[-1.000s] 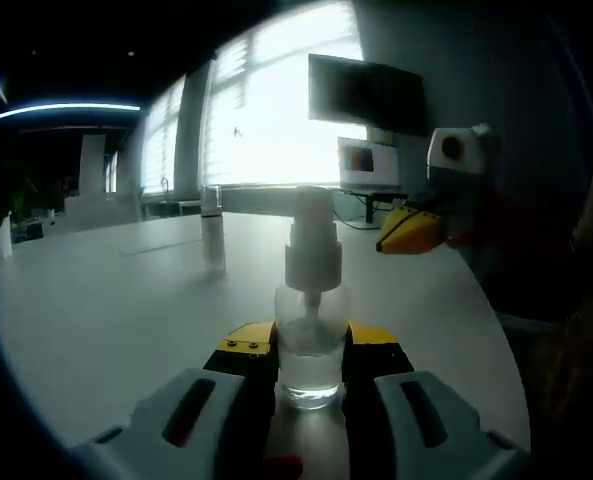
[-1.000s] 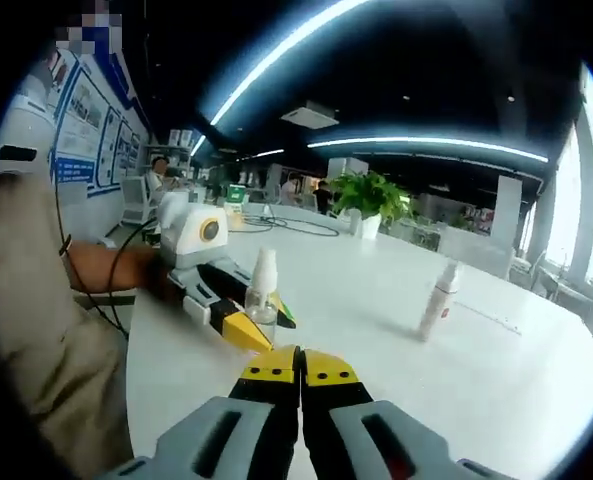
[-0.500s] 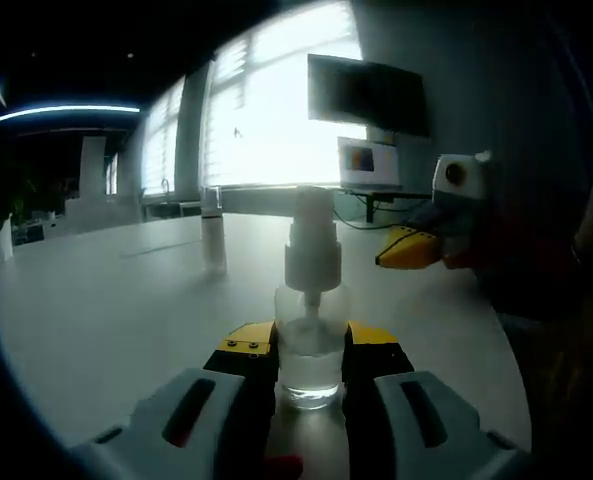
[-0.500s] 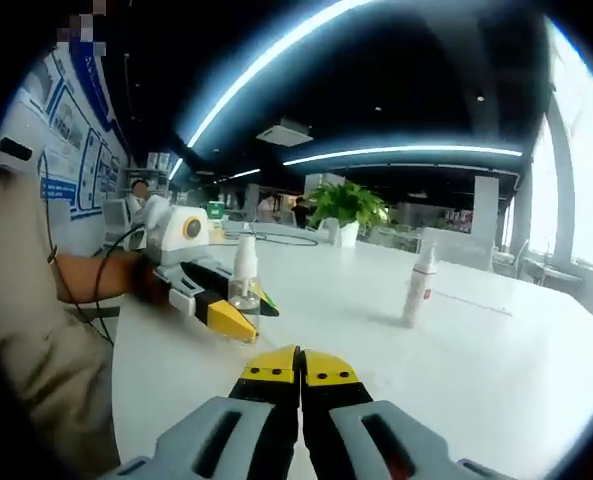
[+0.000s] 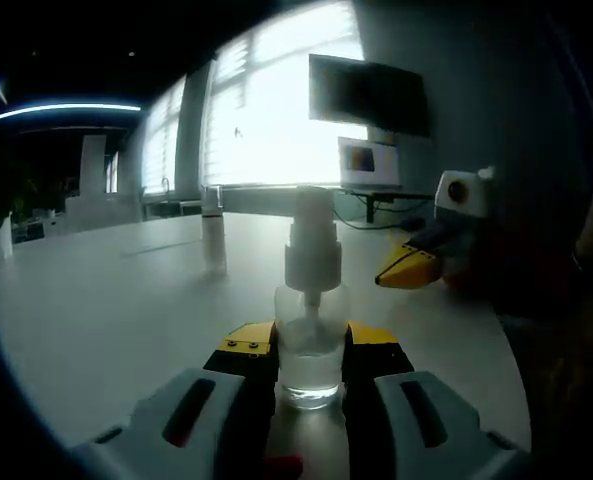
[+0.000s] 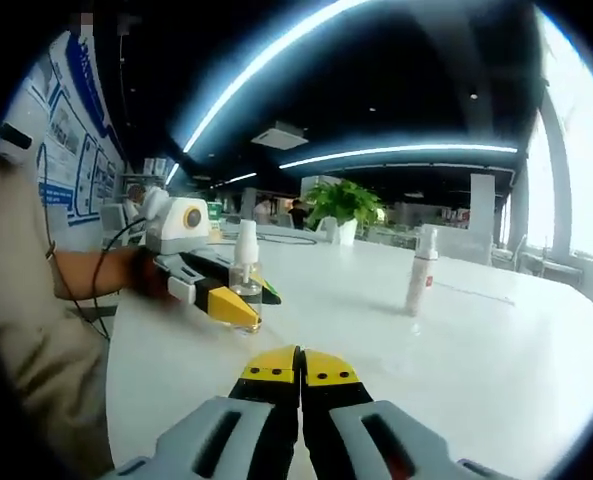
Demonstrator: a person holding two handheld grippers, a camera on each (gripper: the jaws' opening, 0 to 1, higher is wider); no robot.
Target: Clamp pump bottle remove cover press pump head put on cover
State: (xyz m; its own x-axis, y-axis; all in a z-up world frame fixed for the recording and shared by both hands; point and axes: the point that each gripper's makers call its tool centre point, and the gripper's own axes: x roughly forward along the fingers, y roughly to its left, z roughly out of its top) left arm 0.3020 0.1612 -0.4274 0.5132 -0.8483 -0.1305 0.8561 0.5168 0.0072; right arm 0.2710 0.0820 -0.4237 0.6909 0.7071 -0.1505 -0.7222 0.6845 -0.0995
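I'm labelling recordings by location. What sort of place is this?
Probably an open-plan office or lab: a long white table, a wall-mounted dark monitor screen beside bright windows, ceiling strip lights and a potted green plant with people at desks behind.

No text, label, brand or number can be read. Left of the right gripper's closed jaws, blue and white wall posters (image 6: 76, 150) carry print too small and blurred to make out. Ahead of the left gripper, right of its jaws, a small bright screen (image 5: 364, 160) shows an unreadable picture.
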